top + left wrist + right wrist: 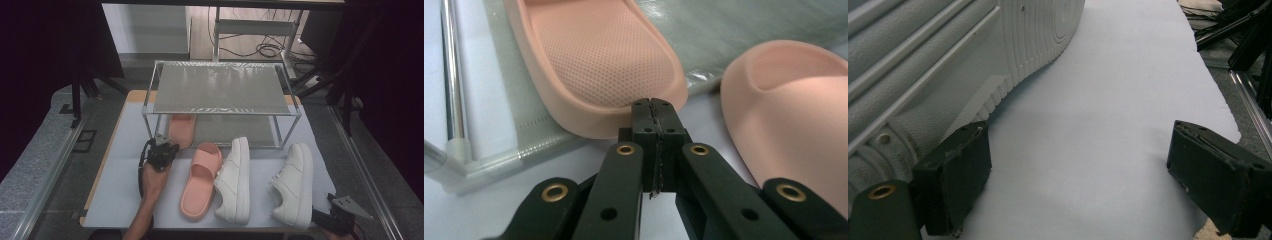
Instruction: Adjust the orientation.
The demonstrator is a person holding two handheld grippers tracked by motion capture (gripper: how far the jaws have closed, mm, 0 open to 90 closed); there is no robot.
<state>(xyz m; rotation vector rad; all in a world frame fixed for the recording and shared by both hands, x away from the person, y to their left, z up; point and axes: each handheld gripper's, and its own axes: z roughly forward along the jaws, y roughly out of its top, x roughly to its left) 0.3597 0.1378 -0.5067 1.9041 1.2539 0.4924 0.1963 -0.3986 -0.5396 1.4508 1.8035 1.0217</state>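
The high view is dim and slightly soft, with near-black corners and sides. Light falls from above onto the pale worktop, and the rack's top shelf carries a streaky sheen. Soft shadows lie beside the white shoes. In the left gripper view the pink slipper is sharp, while the far background is blurred. The right gripper view is evenly lit, with the shoe sole casting a faint shadow.
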